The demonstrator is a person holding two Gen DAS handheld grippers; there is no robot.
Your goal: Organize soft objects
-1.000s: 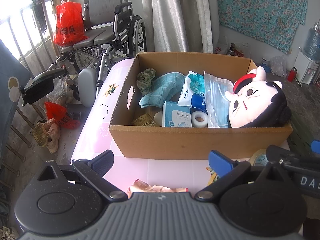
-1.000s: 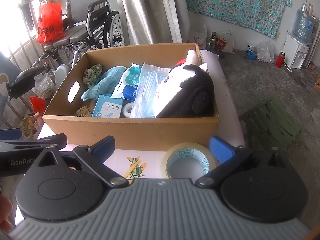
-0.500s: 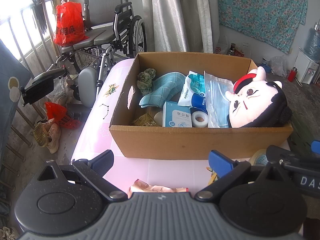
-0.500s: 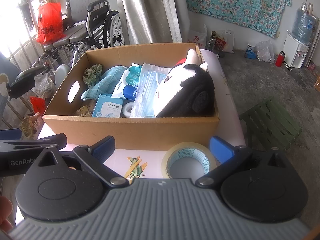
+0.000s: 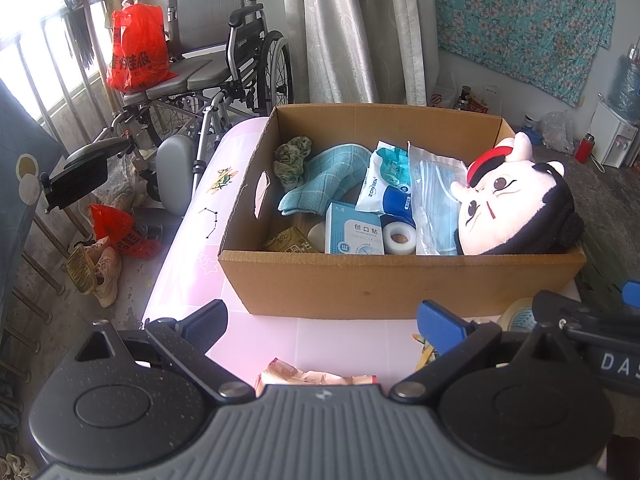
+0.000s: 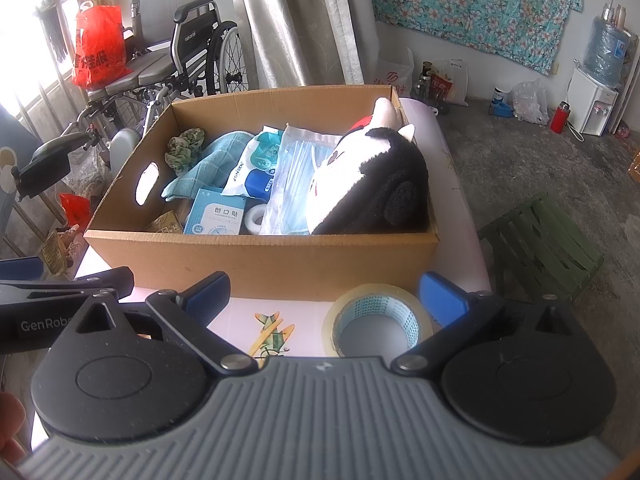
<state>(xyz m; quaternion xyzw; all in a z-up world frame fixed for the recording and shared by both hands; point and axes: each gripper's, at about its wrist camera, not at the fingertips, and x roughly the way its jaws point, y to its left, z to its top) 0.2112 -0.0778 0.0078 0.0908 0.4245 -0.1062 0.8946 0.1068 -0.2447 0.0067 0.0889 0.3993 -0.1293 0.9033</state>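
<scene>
Currently we hold both tools wide, empty: left tool (image 5: 320, 324), right tool (image 6: 324, 294). Plush doll (image 5: 516, 204), right of frame inside cardboard box (image 5: 400, 280): light, squashy; pinch horn.

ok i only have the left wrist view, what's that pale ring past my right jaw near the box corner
observer: A roll of tape, lying flat on the table in front of the box.
operator: is the right gripper holding it
observer: No. The right gripper is open and holds nothing; the roll lies between its jaws.
operator: anything on the floor on that side
observer: A green slatted stool stands on the floor beside the table.
</scene>
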